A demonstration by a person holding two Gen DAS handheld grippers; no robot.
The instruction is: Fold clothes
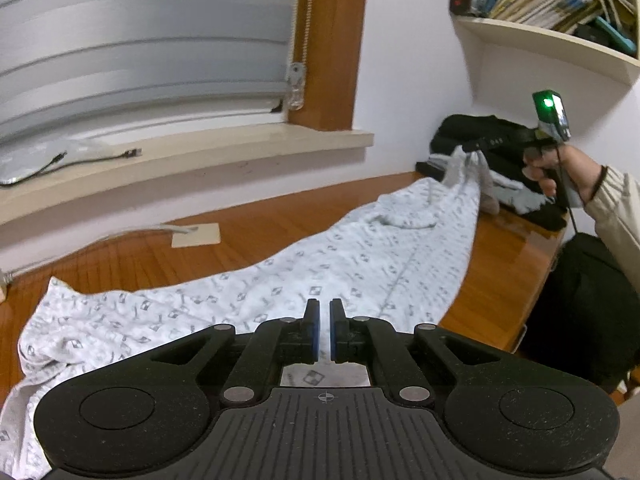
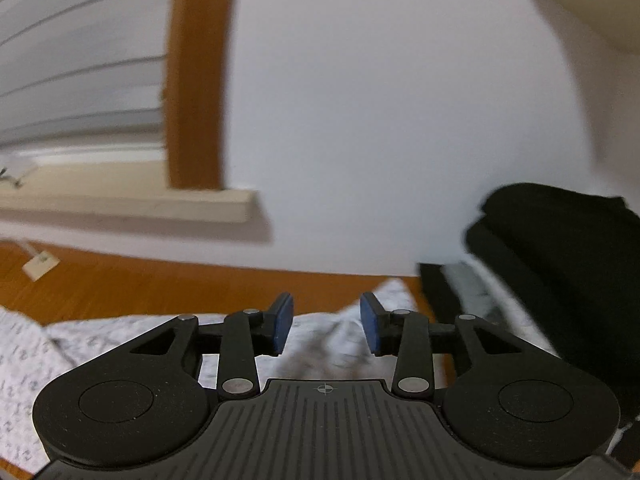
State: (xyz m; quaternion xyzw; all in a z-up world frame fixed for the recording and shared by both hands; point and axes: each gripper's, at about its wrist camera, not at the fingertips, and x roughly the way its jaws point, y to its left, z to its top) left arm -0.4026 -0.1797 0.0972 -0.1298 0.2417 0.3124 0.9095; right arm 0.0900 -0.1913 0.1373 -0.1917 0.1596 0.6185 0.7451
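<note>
- Cloth: a white patterned garment (image 1: 328, 264) lies stretched across the wooden table (image 1: 248, 220), running from the lower left of the left wrist view up toward the right.
- Left gripper (image 1: 324, 332), bottom centre of that view, has its blue pads nearly together, with the fabric directly beneath them; whether cloth is pinched between them cannot be told.
- Right gripper (image 2: 326, 326), low in its own blurred view, has its jaws apart, the pads clear of the garment's raised end below them.
- In the left wrist view, a hand (image 1: 560, 168) at the right edge holds that gripper above the garment's far end.
- Dark folded clothes (image 1: 488, 136) sit in the corner beneath a shelf (image 1: 544, 40).
</note>
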